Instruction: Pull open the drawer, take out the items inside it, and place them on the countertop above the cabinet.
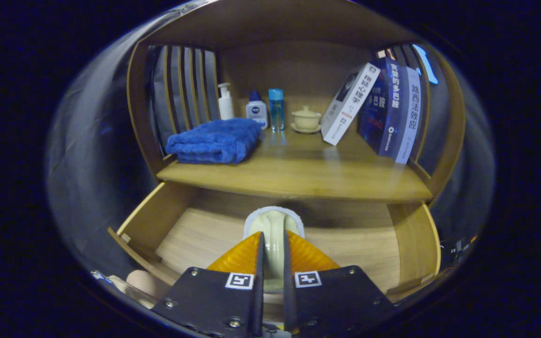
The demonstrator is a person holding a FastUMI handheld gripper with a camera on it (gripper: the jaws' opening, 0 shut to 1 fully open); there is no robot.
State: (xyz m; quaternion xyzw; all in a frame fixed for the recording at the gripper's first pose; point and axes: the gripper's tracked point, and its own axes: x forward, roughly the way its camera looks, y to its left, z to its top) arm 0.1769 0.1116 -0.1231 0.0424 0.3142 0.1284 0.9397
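Observation:
The wooden drawer (195, 237) stands pulled open under the countertop (308, 176), and the part of its floor I can see is bare. My gripper (273, 236) hangs over the middle of the drawer, shut on the cream handle of a brush-like item (274, 220) with a white fuzzy rim. The item stands upright between my fingers and its top reaches just below the countertop's front edge. Its lower end is hidden behind the gripper body.
On the countertop lie a folded blue towel (214, 141), a white pump bottle (225, 102), a small blue-capped bottle (256, 111), a clear blue bottle (276, 109), a lidded cup on a saucer (305, 119) and leaning books (383, 108). The counter's front middle is bare wood. A pale rounded shape (141, 281), perhaps a hand, sits by the drawer's near left corner.

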